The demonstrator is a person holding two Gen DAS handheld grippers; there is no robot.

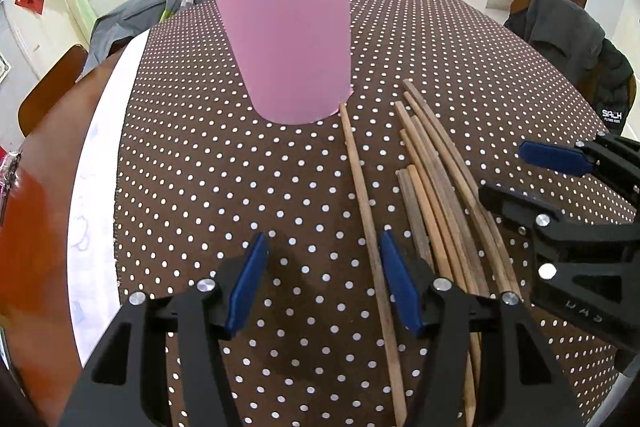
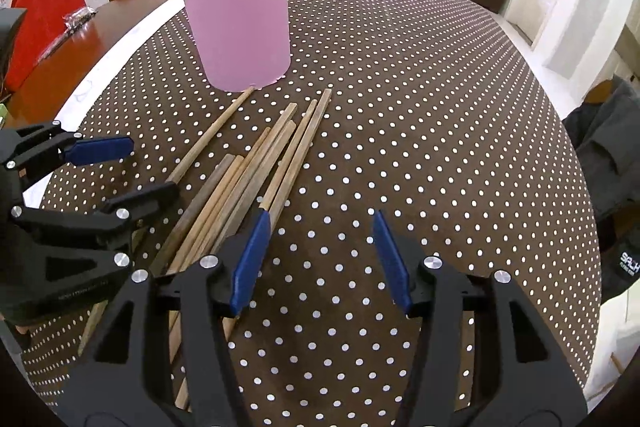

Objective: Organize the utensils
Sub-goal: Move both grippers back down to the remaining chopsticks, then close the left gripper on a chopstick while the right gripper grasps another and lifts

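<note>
Both the left gripper (image 1: 320, 283) and right gripper (image 2: 318, 259) hover wide open and empty over light, stiff, slippery wooden chopsticks (image 2: 256, 179) lying before the pink holder (image 2: 236, 23), best pinched mid-shaft.

White lettering "SALH" shows on the dark jacket (image 1: 608, 83) draped over a chair past the table's right edge, with a smaller line beneath it too tiny to read. In the right wrist view the same jacket (image 2: 618, 227) shows only "SAL", cut by the frame. Faint embossed letters mark the right gripper (image 1: 560, 183) body, but they stay illegible.
</note>
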